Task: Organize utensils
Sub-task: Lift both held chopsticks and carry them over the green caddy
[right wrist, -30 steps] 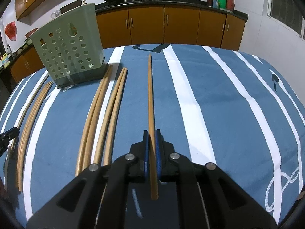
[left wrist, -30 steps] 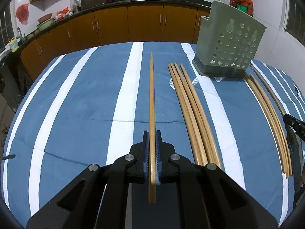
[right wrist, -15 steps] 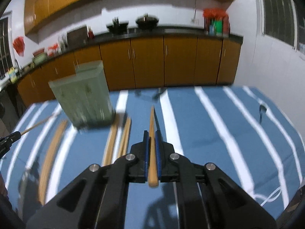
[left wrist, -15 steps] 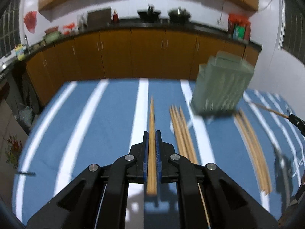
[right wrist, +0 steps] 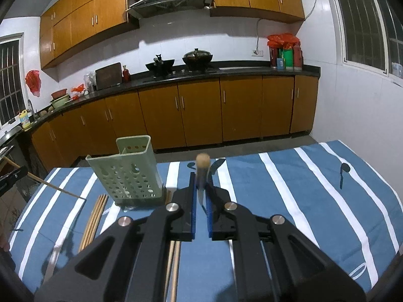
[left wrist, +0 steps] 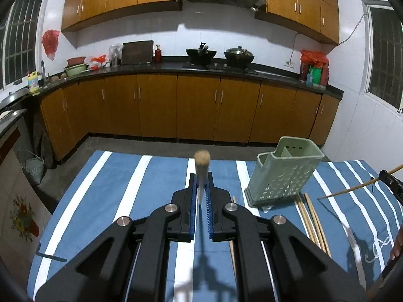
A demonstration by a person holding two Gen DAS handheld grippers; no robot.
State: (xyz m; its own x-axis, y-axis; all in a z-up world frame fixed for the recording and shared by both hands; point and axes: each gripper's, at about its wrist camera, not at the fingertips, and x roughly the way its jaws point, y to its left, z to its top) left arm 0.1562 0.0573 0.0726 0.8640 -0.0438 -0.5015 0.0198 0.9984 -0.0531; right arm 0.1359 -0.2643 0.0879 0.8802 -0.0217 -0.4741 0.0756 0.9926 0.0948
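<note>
My left gripper (left wrist: 201, 176) is shut on a wooden chopstick (left wrist: 202, 161) that points up toward the camera, held high above the table. My right gripper (right wrist: 200, 176) is shut on another chopstick (right wrist: 202, 162), also raised. The green perforated utensil holder (left wrist: 282, 171) stands on the blue striped tablecloth, right of the left gripper; in the right wrist view the holder (right wrist: 128, 173) is to the left. Each gripper with its chopstick shows at the edge of the other's view: the right one (left wrist: 352, 188), the left one (right wrist: 50, 185).
Loose chopsticks lie on the cloth beside the holder (left wrist: 312, 221) (right wrist: 94, 216). The table's far edge (left wrist: 214, 154) drops to the kitchen floor. Wooden cabinets (left wrist: 196, 105) and a counter with woks run along the back wall.
Both grippers have lifted their chopsticks off the table and tilted upward. The view now takes in the kitchen instead of the tabletop.
</note>
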